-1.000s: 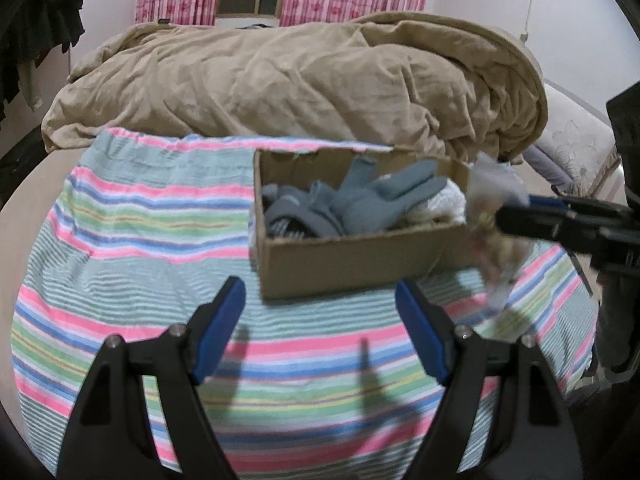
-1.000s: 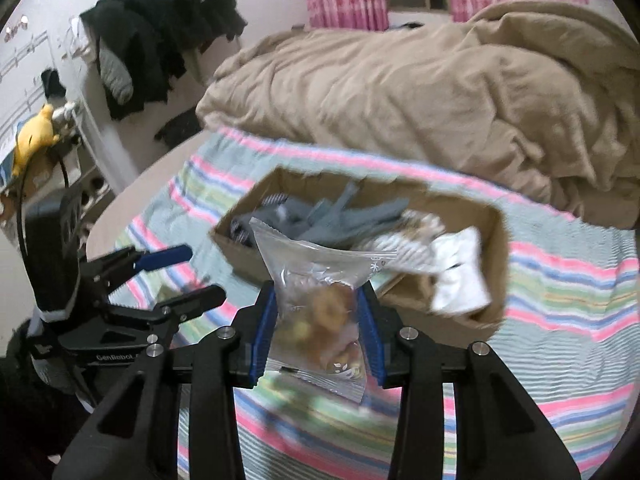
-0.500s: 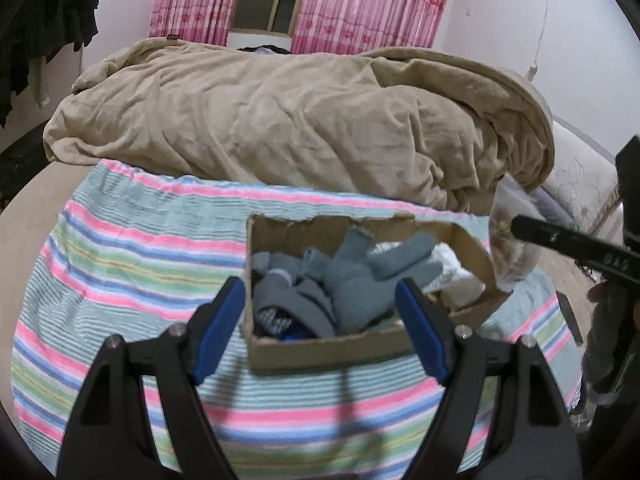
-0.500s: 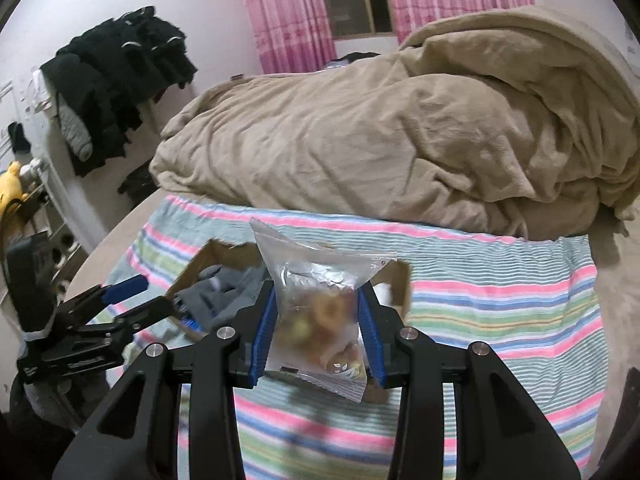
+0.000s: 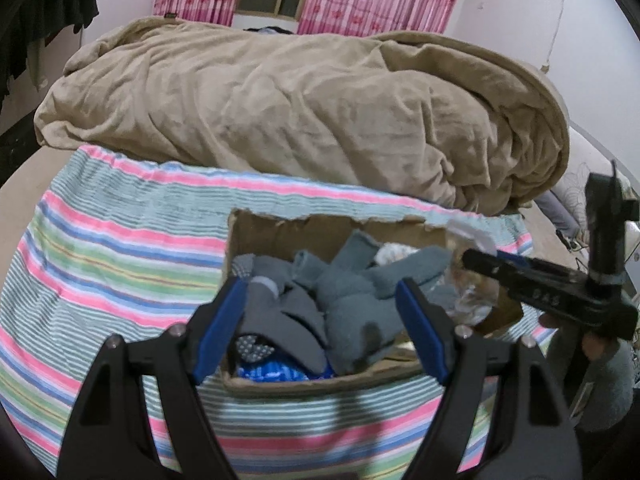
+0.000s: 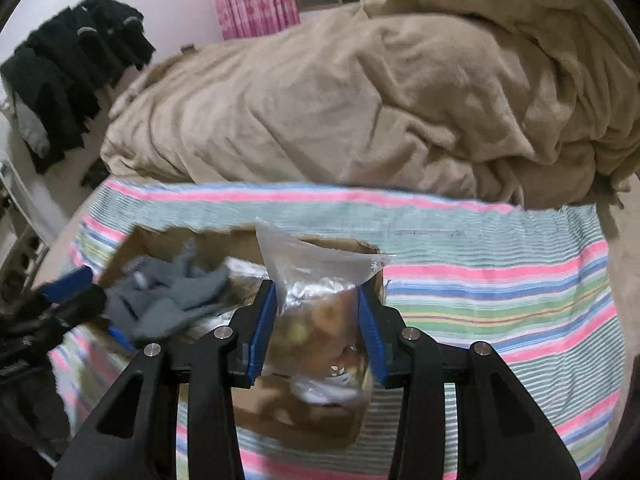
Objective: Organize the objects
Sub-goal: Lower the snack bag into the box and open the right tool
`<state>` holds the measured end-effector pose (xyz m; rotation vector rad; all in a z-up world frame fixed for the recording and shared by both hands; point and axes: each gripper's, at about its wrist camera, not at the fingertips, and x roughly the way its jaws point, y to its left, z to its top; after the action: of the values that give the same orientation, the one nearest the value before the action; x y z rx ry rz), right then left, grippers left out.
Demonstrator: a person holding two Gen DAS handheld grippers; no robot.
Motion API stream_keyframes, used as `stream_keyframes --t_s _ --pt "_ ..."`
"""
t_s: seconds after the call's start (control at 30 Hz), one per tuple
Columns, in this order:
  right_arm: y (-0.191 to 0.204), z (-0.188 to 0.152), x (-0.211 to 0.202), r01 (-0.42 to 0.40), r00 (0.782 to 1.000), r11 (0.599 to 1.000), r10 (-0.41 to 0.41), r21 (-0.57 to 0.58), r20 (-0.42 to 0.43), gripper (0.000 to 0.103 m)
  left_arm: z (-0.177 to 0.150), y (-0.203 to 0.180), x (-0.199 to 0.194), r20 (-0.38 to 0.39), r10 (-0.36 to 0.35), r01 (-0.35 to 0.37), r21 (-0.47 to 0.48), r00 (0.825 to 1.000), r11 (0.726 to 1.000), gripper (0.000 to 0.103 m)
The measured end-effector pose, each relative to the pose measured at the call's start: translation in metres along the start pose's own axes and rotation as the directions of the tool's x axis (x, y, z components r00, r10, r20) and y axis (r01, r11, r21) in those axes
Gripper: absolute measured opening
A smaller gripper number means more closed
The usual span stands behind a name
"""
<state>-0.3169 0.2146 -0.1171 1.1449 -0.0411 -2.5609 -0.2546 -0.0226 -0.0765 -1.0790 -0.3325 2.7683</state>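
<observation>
your right tongs (image 6: 318, 330) now hang over the cardboard box (image 6: 304, 420) with the snack bag (image 6: 316, 320).
a second ago the bag was short of the box; now it sits above the right end, the jaws just starting to ease apart with the bag between them. your left tongs (image 5: 320, 332) hover half open and empty over the grey gloves (image 5: 352, 300). striped cloth (image 6: 500, 300) right of the box lies free; the torn far wall is close ahead.

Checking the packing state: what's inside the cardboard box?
In the cardboard box: grey gloves piled on top, blue patterned packaging beneath, something white at the back. The gloves cover the bottom, so anything below them is hidden.
</observation>
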Motion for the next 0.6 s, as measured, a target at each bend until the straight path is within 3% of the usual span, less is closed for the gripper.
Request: stream_keyframes --t_s 0.2,0.6 --pt "0.003 -0.006 0.007 0.027 1.000 0.999 -0.027 -0.030 0.013 0.048 -0.007 -0.004 0.001 -0.019 -0.003 0.004 0.031 1.000 1.000 0.079" --pt "0.016 -0.011 -0.010 -0.001 0.998 0.999 0.004 -0.044 0.059 0.080 -0.014 -0.005 -0.016 -0.002 0.004 -0.004 0.081 1.000 0.997 0.079"
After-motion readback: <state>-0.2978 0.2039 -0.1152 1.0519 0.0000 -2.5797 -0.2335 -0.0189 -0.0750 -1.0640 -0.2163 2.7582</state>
